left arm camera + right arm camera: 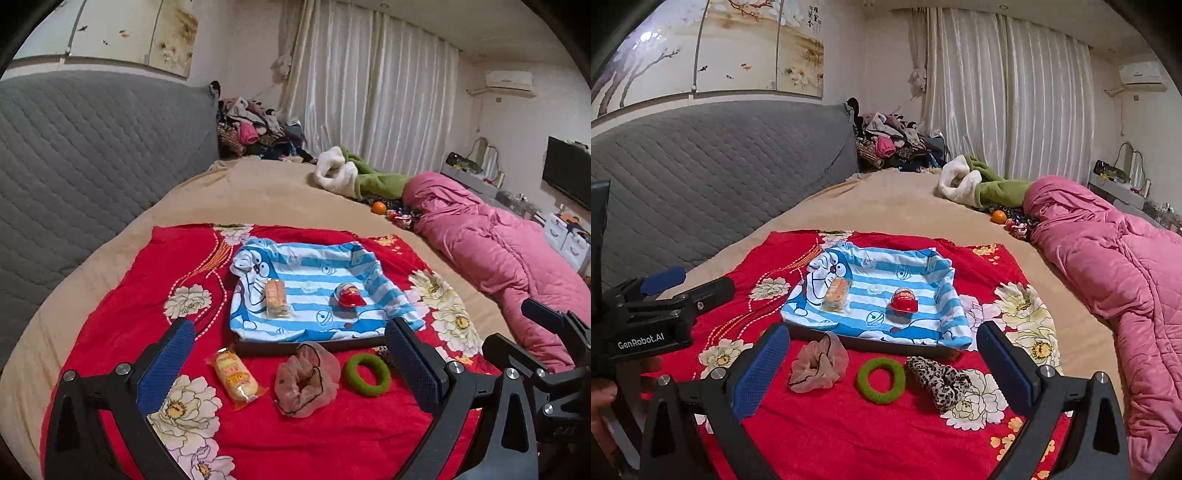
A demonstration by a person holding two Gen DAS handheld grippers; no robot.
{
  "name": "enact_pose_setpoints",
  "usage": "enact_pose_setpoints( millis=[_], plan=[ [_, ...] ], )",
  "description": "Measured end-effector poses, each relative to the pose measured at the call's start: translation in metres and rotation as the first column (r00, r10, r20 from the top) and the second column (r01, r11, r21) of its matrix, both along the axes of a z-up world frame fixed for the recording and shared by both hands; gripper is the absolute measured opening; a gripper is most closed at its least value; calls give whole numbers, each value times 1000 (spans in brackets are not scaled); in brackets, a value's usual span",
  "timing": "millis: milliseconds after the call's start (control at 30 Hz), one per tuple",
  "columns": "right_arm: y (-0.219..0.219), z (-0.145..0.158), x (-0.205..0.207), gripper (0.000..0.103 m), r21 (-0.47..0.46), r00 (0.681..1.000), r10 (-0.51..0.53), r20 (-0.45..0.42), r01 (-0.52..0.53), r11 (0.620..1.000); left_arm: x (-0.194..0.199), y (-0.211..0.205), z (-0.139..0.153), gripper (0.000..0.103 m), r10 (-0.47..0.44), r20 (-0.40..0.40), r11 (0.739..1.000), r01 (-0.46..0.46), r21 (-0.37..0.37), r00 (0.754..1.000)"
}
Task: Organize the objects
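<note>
Scrunchies — three, pink point(818, 363), green point(881, 380) and leopard point(940, 380) — lie just before the striped tray point(945, 317); one snack pack point(236, 376) beside them. On the tray: one snack pack point(836, 293), one red capsule point(904, 300). Left gripper point(290, 363) and right gripper point(882, 363) gape wide, empty.

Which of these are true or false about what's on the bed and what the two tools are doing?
1. The left tool grips a snack. False: it is open and empty.
2. The green ring lies on the red cloth, outside the tray. True.
3. The tray holds a wrapped snack and a red egg-shaped item. True.
4. The leopard scrunchie lies in the tray. False: it lies on the red cloth.
5. The right tool is open. True.
</note>
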State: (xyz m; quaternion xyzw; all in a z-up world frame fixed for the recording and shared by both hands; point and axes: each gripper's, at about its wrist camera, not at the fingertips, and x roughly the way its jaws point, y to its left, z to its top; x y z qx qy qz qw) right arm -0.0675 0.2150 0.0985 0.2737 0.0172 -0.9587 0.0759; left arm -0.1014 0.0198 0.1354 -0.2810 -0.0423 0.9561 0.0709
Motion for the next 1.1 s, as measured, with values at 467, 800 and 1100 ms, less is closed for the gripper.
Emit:
enact_pose_setpoints(
  millis=[467, 800, 1100],
  plan=[
    [3, 25, 51, 102, 5, 997, 0, -80, 1, 1000, 56, 9, 8, 102, -17, -41, 1000, 17, -2, 999],
    [-1, 26, 78, 102, 12, 994, 4, -112, -2, 1000, 79, 12, 3, 102, -7, -59, 1000, 6, -24, 998],
    [10, 5, 86, 102, -9, 996, -11, -83, 10, 1000, 90, 14, -21, 102, -2, -37, 1000, 3, 4, 999]
  ],
)
